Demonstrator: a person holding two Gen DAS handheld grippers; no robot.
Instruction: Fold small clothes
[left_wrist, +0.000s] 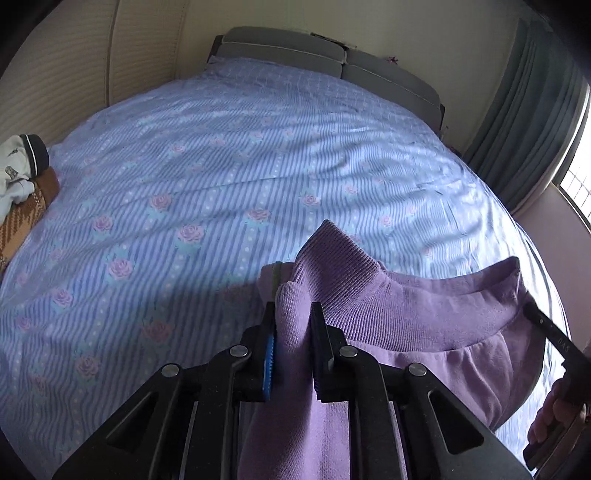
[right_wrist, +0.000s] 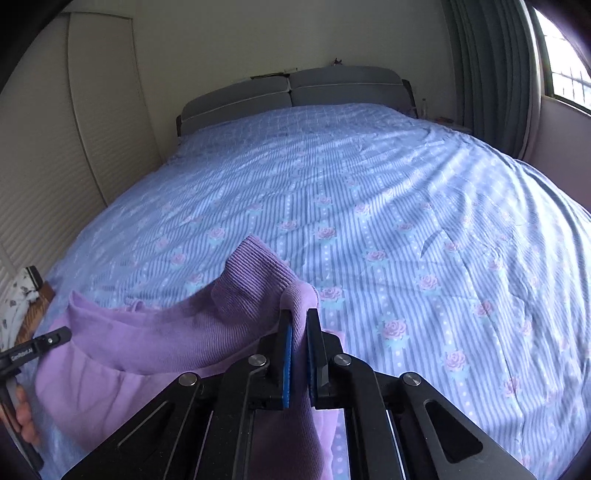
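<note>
A small purple garment (left_wrist: 424, 317) with a ribbed waistband hangs between my two grippers above the bed; it also shows in the right wrist view (right_wrist: 155, 343). My left gripper (left_wrist: 293, 308) is shut on a bunch of its fabric at one end of the waistband. My right gripper (right_wrist: 298, 314) is shut on the other end. The waistband sags between them. Each gripper shows at the edge of the other's view, the right one (left_wrist: 546, 328) and the left one (right_wrist: 48, 343).
The bed (right_wrist: 369, 206) has a blue striped cover with pink roses and a grey headboard (right_wrist: 295, 92). A white and dark garment (left_wrist: 18, 162) lies on a brown checked cloth (left_wrist: 26, 210) at the left edge. Curtains (right_wrist: 487, 74) and a window stand at the right.
</note>
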